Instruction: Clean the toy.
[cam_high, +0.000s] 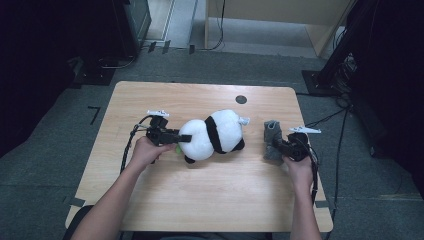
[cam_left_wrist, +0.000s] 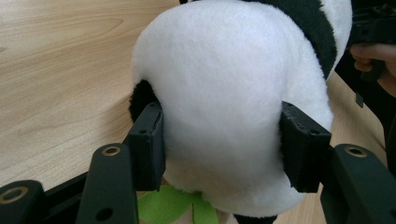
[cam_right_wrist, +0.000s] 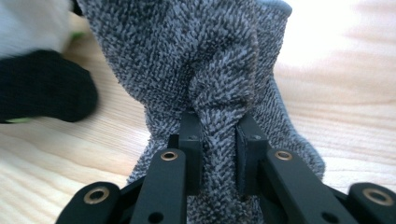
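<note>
Fluffy white and black, the toy panda (cam_high: 215, 133) lies on its side in the middle of the wooden surface (cam_high: 165, 195). Its round white part points toward the left tongs (cam_high: 184, 138). Its black paw (cam_right_wrist: 42, 88) shows at the left of the right gripper view, a bit blurry.

The left tongs hold the panda. In the left gripper view, the two black pads (cam_left_wrist: 148, 140) press into the soft white fur (cam_left_wrist: 224, 102), one on each side, and the fur bulges out between them. The tongs stand about half way open, because the panda is fat. Something bright green (cam_left_wrist: 173, 207) peeks out under the panda, right beside the left pad. I cannot tell what it is.

The right tongs (cam_high: 276, 144) hold a grey fuzzy cloth (cam_high: 272, 142). In the right gripper view, the pads (cam_right_wrist: 191, 140) sit close together and pinch a fold of the cloth (cam_right_wrist: 205, 70) tight. The cloth stands up in a bunch over the surface, near the right edge. It sits near the panda but does not touch it.

A person's left hand (cam_high: 145, 152) grips the left tongs and the right hand (cam_high: 300, 167) grips the right tongs. Both arms come in from the bottom. A small dark round hole (cam_high: 241, 99) sits in the surface, past the panda.
</note>
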